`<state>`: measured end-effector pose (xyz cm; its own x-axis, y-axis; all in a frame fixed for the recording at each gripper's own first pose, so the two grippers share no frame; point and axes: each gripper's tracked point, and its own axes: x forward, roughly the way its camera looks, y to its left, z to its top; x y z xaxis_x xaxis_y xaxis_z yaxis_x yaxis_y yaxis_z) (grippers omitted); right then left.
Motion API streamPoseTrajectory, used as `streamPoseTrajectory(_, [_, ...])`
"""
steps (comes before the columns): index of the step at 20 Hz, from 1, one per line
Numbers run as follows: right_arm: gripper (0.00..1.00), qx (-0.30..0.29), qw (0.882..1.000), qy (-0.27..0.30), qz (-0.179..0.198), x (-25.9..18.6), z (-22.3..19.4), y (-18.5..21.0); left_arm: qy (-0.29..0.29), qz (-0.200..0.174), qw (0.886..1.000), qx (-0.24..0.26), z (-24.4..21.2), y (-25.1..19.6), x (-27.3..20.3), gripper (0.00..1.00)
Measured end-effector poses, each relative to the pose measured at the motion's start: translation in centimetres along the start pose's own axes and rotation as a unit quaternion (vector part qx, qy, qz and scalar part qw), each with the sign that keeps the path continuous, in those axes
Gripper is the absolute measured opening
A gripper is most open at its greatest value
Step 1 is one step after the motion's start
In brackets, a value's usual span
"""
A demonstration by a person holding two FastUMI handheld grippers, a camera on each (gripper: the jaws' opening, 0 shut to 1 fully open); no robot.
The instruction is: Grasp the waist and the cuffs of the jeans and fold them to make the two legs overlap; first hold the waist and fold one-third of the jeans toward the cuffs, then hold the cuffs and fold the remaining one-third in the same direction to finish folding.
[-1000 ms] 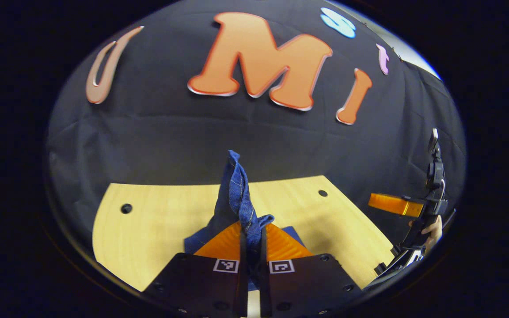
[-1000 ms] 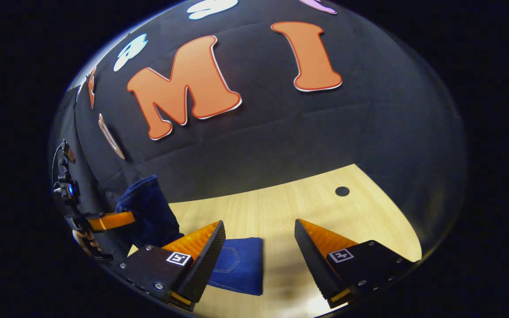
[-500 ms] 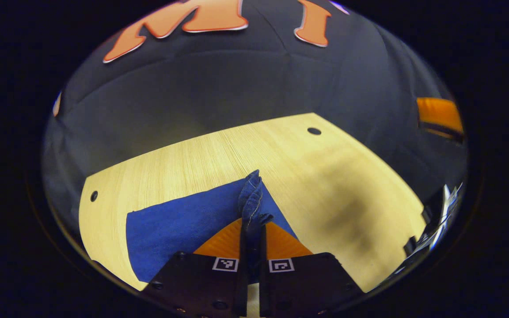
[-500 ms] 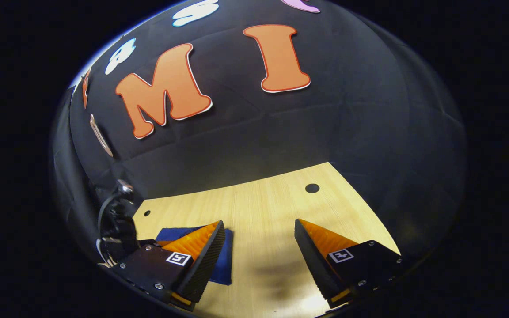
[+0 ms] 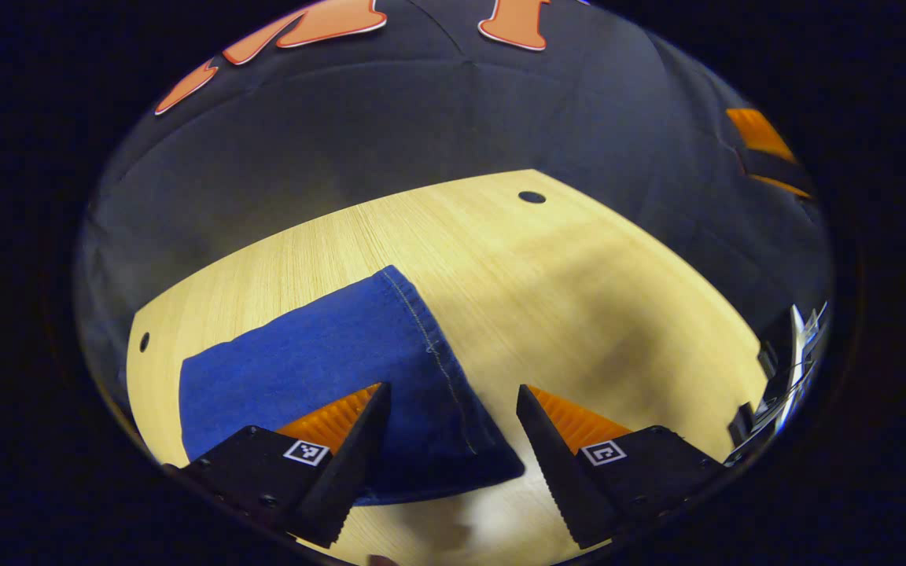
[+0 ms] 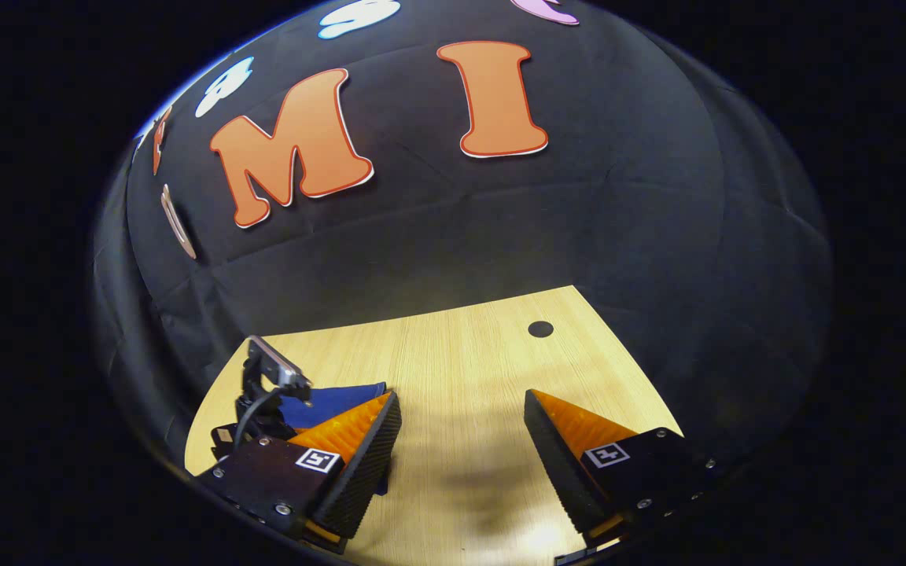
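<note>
One folded bundle of jeans (image 5: 327,362) lies flat on the wooden table (image 5: 579,275), toward the table's left side in the left gripper view. Its stitched hem edge runs diagonally down from the far corner to a near corner that ends between the fingers of the left gripper (image 5: 449,424). That gripper stands wide apart above the cloth, its left finger over the denim and its right finger over bare wood just beside the hem, and it holds nothing. Whether the fingers touch the fabric I cannot tell. In the right gripper view a small part of the jeans (image 6: 335,397) shows beyond the left gripper's body (image 6: 268,393), which sits at the table's left end. The right gripper (image 6: 461,428) is also spread wide and empty, its fingers over bare wood, with the denim just beside its left finger. To the right of the jeans the tabletop is open wood, crossed by soft shadows, up to its far edge, where a dark round hole (image 5: 532,196) sits near the corner. Another small hole (image 5: 144,342) sits near the table's left edge, beyond the bundle. Dark booth cloth (image 6: 500,228) rises directly behind the far edge of the table.
</note>
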<state>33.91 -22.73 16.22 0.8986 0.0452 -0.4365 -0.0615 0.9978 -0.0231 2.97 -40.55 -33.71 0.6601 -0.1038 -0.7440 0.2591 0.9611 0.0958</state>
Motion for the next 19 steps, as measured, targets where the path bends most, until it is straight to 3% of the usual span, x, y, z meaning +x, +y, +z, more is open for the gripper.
streamPoseTrajectory(4, [0.97, 0.0, 1.0, 0.0, 0.006, 0.1, 0.3, 0.3, -0.072, 0.003, 0.997, -0.039, 3.4, 1.1, -5.1, 1.0])
streamPoseTrajectory(6, [0.97, -0.006, 1.0, -0.004, 0.005, -0.1, 0.6, 0.8, -0.118, 0.047, 0.991, -0.04, 6.0, 3.4, -10.4, 0.99])
streamPoseTrajectory(12, [0.97, -0.03, 0.998, -0.051, 0.011, -2.3, 3.0, 4.2, -0.26, 0.123, 0.955, -0.067, 11.8, 10.0, -27.0, 1.0])
streamPoseTrajectory(19, [0.97, -0.046, 0.987, -0.152, 0.022, -7.0, 7.5, 9.4, -0.353, 0.195, 0.912, -0.079, 10.2, 17.7, -35.9, 0.99])
